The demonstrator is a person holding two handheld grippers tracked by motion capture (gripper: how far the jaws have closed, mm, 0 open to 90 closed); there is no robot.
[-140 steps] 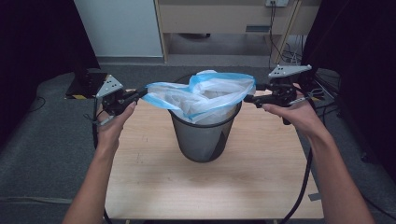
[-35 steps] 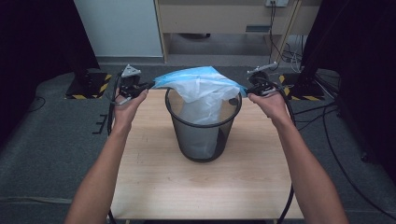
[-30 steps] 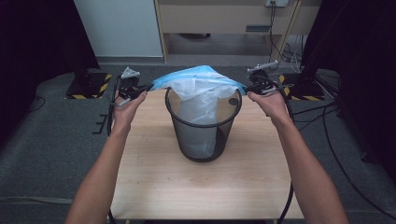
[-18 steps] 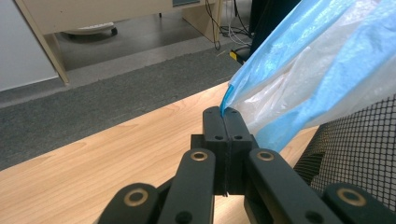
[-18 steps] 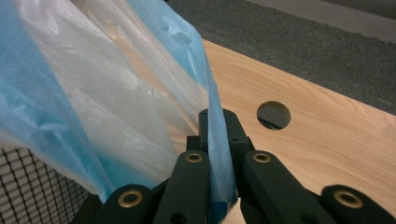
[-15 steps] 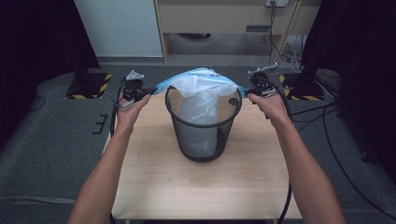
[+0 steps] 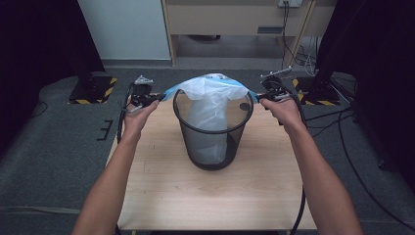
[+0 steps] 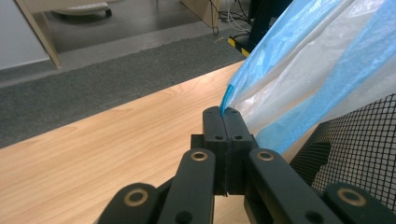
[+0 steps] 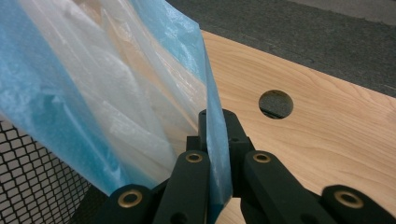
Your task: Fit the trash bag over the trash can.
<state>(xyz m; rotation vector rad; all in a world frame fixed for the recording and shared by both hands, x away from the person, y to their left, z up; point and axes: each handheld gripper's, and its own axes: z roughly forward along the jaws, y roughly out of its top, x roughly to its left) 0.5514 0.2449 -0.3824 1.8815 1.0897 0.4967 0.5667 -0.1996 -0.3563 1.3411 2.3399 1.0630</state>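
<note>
**Bin liner held stretched over mesh waste bin by 2 grippers**

1 black wire-mesh waste bin (image 7: pixel 213 132) stands upright on the wooden table (image 7: pixel 161 191), toward the far half of the top, roughly centred between the person's forearms. Its rim is round and its wall is open mesh, so the contents show through.

Contents: 1 translucent plastic liner bag (image 7: pixel 211 98), white with a blue edge. Its lower part hangs inside the bin, reaching well down toward the base. Its upper part rises above the rim and is spread sideways over the mouth, pulled out past the rim on both sides. Nothing else can be made out in the bin.

Left gripper (image 7: pixel 149 99): just left of the bin at rim height. In the left gripper view its jaws are pressed together on the blue edge of the bag (image 8: pixel 299 70), the film leaving the jaw tips and running up to the right above the mesh (image 8: pixel 359 149).

Right gripper (image 7: pixel 264 96): just right of the bin at rim height. In the right gripper view its jaws are clamped on a fold of the bag (image 9: pixel 116 93), the blue edge passing between them.

1 round hole (image 9: pixel 275 103) in the table lies near the right gripper.
</note>
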